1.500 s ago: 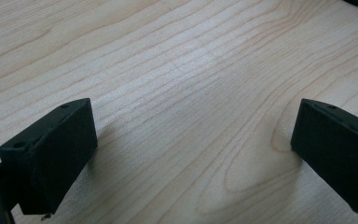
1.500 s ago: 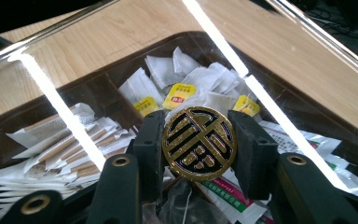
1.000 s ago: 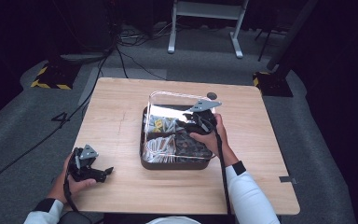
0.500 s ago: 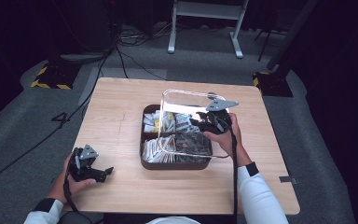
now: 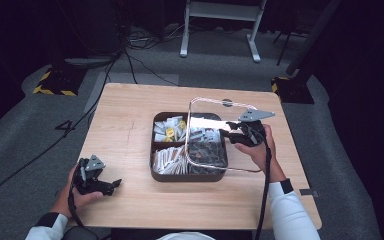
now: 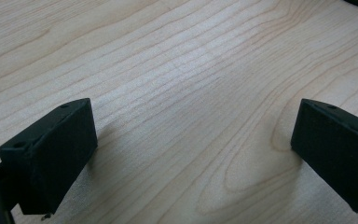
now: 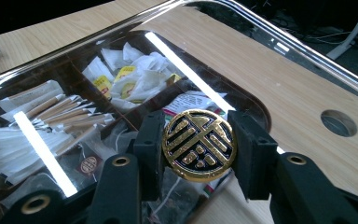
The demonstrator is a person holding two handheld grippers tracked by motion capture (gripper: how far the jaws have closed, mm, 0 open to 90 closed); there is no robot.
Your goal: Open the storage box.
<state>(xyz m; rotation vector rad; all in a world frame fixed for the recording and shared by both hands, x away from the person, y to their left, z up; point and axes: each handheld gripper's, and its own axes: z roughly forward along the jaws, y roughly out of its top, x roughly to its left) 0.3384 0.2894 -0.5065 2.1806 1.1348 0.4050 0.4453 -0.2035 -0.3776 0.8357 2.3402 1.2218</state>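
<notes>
A dark brown compartment box (image 5: 153,156) of tea bags and sachets (image 5: 169,131) stands mid-table. Over its right half hangs a clear lid (image 5: 242,152), tilted and shifted to the right. My right gripper (image 5: 232,135) is shut on the lid's round gold knob (image 7: 199,144), with a black pad on either side of it. Under the lid lie the box's rim (image 7: 257,110) and white sachets (image 7: 135,74). At the table's front left my left gripper (image 5: 112,185) rests in a hand. Its jaws stand open (image 6: 193,154) over bare wood with nothing between them.
The wooden table (image 6: 191,70) has a round cable hole (image 7: 338,122) near its far right edge, behind the lid. Cables and a white stand base (image 5: 220,30) lie on the grey floor beyond the table.
My right gripper has carried the lid to the right and slightly up, off the box's left compartments. The left gripper has stayed put.
</notes>
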